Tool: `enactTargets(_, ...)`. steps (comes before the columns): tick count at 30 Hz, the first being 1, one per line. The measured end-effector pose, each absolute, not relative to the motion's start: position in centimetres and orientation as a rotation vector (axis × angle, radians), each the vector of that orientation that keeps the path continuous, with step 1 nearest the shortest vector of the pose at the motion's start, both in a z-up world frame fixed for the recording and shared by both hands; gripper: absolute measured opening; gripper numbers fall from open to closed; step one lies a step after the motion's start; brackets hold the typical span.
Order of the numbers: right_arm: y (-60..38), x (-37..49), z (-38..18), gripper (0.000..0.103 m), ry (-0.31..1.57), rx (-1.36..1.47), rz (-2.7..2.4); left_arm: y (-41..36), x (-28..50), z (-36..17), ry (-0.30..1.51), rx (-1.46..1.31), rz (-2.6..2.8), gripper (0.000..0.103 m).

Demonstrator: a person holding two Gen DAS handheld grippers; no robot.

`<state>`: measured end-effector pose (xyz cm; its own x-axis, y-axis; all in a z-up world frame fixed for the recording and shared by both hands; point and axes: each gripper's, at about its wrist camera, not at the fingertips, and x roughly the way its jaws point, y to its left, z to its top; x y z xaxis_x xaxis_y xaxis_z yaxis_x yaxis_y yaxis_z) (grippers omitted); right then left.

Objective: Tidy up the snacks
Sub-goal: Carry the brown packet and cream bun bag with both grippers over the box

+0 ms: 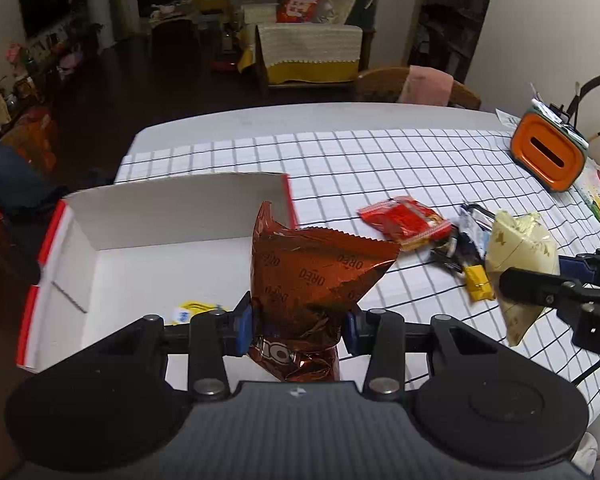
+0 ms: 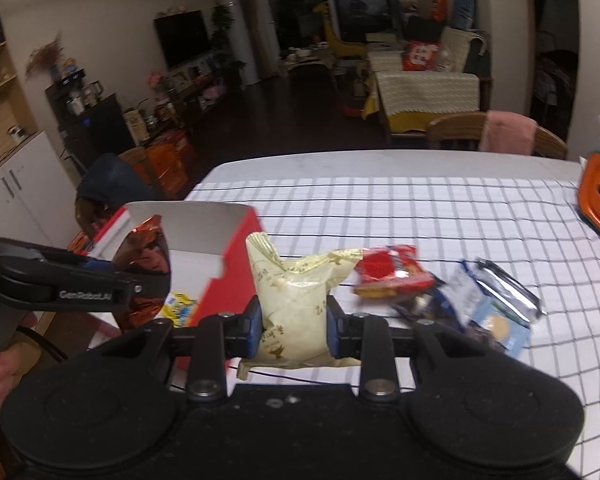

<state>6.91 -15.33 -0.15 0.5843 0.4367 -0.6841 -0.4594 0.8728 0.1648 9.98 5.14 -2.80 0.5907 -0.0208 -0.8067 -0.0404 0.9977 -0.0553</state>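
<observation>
Copper Oreo bag (image 1: 300,276) pinched in left hand-held gripper (image 1: 298,326); right hand-held gripper (image 2: 294,326) clamps cream packet (image 2: 290,300).

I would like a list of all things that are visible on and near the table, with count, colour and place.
box: one, white inside, red outside, table's left end
yellow packet: one, lying in the box
Oreo bag: one, copper-brown, held over the box edge
cream packet: one, pale yellow, held above the cloth
red packet: one, on the cloth
other snacks: a few, blue, silver, dark, beside the red packet
tissue holder: one, orange, far right
tablecloth: one, white, black grid
left gripper: shut on the Oreo bag
right gripper: shut on the cream packet
</observation>
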Motion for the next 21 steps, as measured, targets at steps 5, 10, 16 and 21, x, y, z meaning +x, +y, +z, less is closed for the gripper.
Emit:
enactTargets(5,-11.4,6.9,-0.1,0.029,0.782,-0.055,0.56,8.0,9.6,-2.7,0.941,-0.073,0.036,0.041)
enactTargets(10,-7.4,7.4,-0.6,0.029,0.796,-0.088,0.591,11.2,9.7,-3.1,0.95,-0.075,0.071,0.041)
enactTargets(16,-3.2,8.3,-1.7,0.029,0.816,-0.137,0.627,15.3,10.2,-4.1,0.981,-0.079,0.127,0.041)
enactTargets(21,0.0,9.7,-3.2,0.029,0.83,-0.182,0.644,18.0,11.2,-5.1,1.003,-0.071,0.171,0.041)
